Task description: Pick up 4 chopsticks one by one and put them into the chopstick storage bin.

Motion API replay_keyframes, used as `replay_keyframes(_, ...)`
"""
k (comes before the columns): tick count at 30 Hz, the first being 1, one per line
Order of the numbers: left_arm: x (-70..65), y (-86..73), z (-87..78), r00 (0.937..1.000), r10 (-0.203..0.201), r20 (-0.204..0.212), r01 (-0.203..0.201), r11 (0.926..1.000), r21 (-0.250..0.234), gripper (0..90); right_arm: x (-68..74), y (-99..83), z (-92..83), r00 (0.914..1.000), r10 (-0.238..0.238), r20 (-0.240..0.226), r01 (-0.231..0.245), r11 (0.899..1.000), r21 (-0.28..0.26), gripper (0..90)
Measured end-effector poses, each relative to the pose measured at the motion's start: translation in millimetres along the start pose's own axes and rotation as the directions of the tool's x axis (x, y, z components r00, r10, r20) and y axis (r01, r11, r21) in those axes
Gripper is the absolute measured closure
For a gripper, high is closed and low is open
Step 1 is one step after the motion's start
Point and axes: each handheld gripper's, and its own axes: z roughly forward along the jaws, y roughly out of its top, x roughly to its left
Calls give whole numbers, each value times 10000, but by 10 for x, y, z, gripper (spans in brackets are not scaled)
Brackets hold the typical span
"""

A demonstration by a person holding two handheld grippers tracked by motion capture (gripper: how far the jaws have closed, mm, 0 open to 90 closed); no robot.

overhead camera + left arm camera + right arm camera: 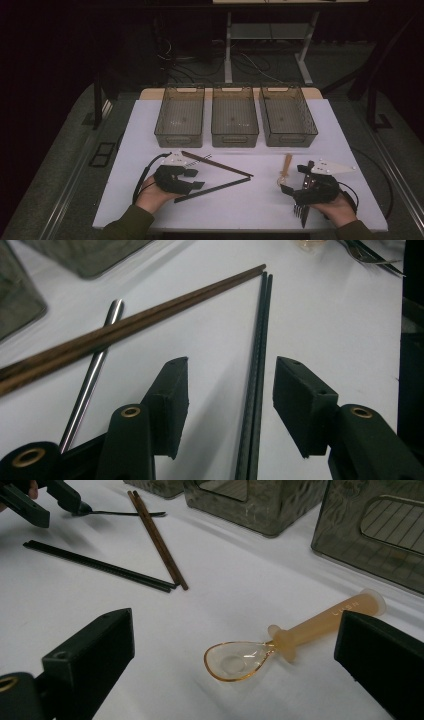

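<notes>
So it looks like a sorting job, cutlery into the three bins (234, 123) at the back of the white table (250, 207), and as far as I can see every bin has nothing in it yet, so basically nothing is put away. The left gripper (227, 405) has its jaws apart with the black chopsticks (256, 380) lying flat on the table right between them, pads not pressing on the pair. The brown chopsticks (125, 330) lie just beside, angled so the tips of both pairs nearly meet, and there's a shiny metal handle (95, 370) tucked under the brown pair, probably a spoon, can't tell for sure. Over on the other side the right gripper (235, 650) is wide open too, parked low over an amber plastic spoon (280, 642) that sits on the table between its jaws, untouched. There's also a dark fork (301, 212) down by the right hand near the table's front edge. My read: all of it is left to do, each piece needs grabbing and carrying to a bin.
</notes>
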Motion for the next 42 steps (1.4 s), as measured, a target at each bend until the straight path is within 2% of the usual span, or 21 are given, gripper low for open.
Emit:
replay_keyframes(6,-25,111,120,9998,178,120,-178,9998,17,488,-1,0,8,10000,-12,1,12,10000,12,25)
replay_keyframes(9,-50,137,160,9995,219,206,-219,9998,-6,547,0,0,10,10000,-14,4,14,10000,28,25)
replay_keyframes(12,-76,128,176,9989,434,183,-436,9990,137,612,-1,-3,8,10000,-34,10,34,10000,35,25)
replay_keyframes(17,-89,87,208,9984,472,313,-480,9985,244,722,3,-3,7,10000,-22,5,22,10000,33,25)
replay_keyframes(23,-106,72,252,9977,533,415,-549,9978,385,790,4,-2,8,10000,-65,-15,65,10000,41,25)
replay_keyframes(39,-100,54,374,9959,744,517,-782,9940,770,793,8,-2,15,10000,-83,-6,83,9999,67,25)
replay_keyframes(42,-98,55,389,9944,906,542,-948,9922,813,800,7,-3,15,10000,-86,8,86,9999,60,25)
